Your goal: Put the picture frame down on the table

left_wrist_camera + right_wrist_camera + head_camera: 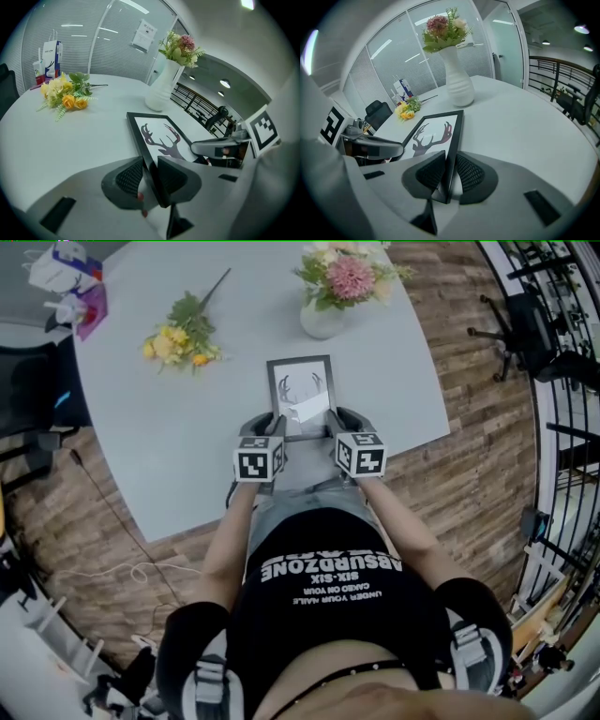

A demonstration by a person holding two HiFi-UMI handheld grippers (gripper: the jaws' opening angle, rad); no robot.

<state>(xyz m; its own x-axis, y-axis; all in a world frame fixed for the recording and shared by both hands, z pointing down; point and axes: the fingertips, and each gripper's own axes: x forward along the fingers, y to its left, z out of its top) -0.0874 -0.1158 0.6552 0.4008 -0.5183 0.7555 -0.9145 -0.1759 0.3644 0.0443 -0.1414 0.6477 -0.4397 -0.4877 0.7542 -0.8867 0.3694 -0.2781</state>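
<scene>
Picture frame [161, 138], between jaws: black border; white print, dark maroon antler silhouette.
Pads [130, 176]: dark grey, cross-hatched mesh.
Marker cubes [259, 461]: black-white squares.
Table [169, 456], under jaws: pale grey.
Beyond jaws: vase [458, 84] white, ribbed; bouquet [63, 96] yellow-orange, green leaves.

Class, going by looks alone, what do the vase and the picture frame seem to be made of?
The vase looks like ceramic: white, smooth, ridged lower body. The picture frame has a black, smooth, matte border, likely plastic or painted wood; cannot tell which.
</scene>
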